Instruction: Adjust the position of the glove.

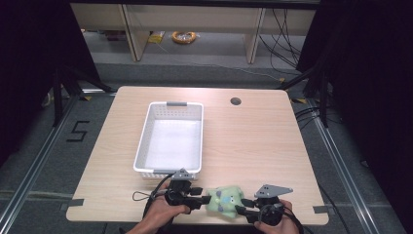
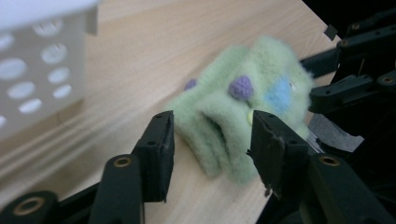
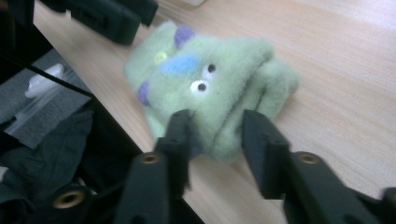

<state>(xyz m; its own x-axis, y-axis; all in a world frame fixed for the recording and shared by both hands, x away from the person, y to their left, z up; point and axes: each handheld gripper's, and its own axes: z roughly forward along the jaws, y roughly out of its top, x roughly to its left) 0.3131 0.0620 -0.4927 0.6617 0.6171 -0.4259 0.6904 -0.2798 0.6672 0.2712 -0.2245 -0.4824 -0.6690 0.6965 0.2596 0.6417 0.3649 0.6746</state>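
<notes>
Right now the green fuzzy toy (image 1: 224,199) lies on the bench (image 1: 253,141) close to its near edge, between the two claws and in front of the white basket (image 1: 170,138). The left claw (image 1: 200,200) is partly open at one end of the toy; its pads stand a little apart from the fluff, so it holds nothing. The right claw (image 1: 242,205) is partly open too, its pads around the other end and brushing the fuzz without really squeezing it. To do this well, each claw should slide further over its end, so a thick fold sits between the pads, and close gently before lifting. Both should rise together so the soft toy does not sag or slip off the bench. From the high view you can see the whole basket, open and waiting. The right claw view shows the toy's two eyes (image 3: 205,78) and a blue patch (image 3: 180,64). The left claw view shows a purple bump (image 2: 241,87) and the basket's holes (image 2: 44,74) up close.
</notes>
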